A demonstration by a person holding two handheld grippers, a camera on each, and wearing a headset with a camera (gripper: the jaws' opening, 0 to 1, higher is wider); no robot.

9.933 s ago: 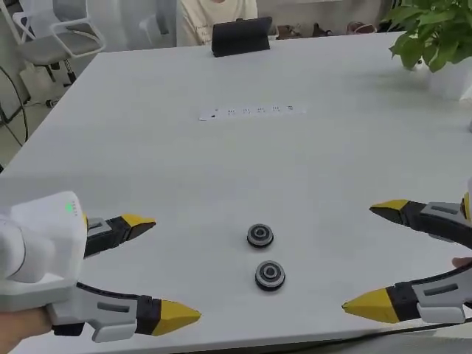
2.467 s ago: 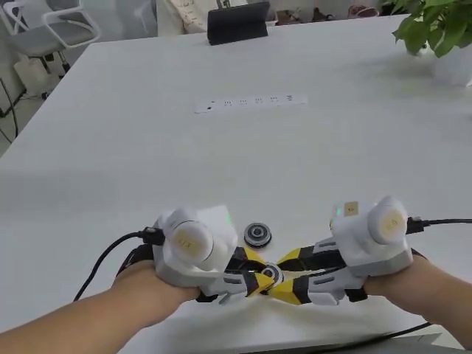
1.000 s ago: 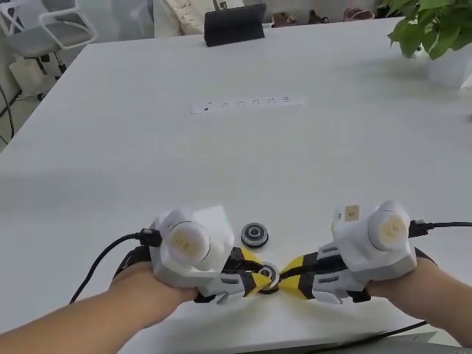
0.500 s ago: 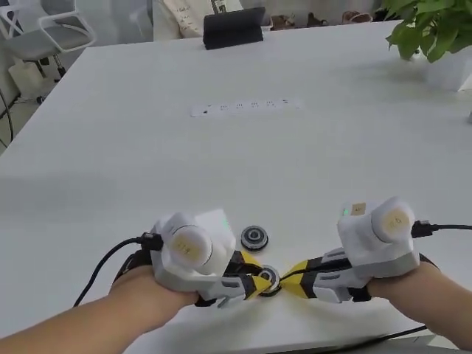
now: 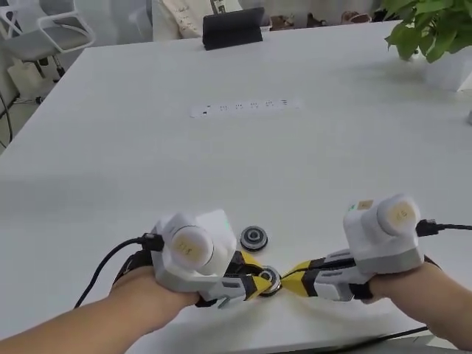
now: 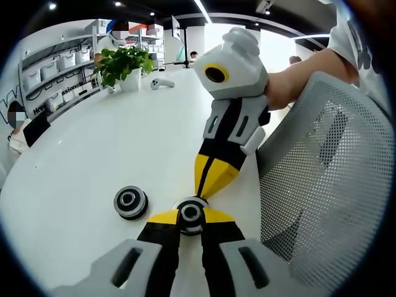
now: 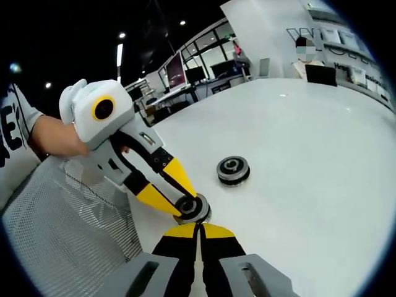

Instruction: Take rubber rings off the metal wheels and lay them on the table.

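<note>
**Stripping the first ring.** The near wheel [image 5: 268, 279] sits low on the table [image 5: 147, 162], just beside the far wheel [image 5: 254, 237] on the person's side of it. Both wheels wear their black rings, so none of the task is judged done. The left tongs [image 5: 253, 281] and right tongs [image 5: 293, 271] meet at the near wheel from opposite sides. The far wheel stands apart from both.

**Technique (judged).** The left tongs act as the anchor. They should bear on metal, not rubber, or they will press the ring [image 7: 206, 215] deeper into its seat. The right tongs should nip the ring's edge, draw it outward over the flange, then work round the rim. A low, steady pull should stop the wheel from tipping. The rubber is likely to stretch and snap back, so a slow release is advisable. The freed ring can then be laid on bare table, well apart from the far wheel.

**Left tongs.** These are parted only by the wheel's width, with the yellow tips bearing on its rim at either side. They clamp the near wheel.

**Right tongs.** The jaws are pressed together to a single point, and the tip touches the rim opposite the left tongs. Whether any rubber is caught between them cannot be told.
</note>
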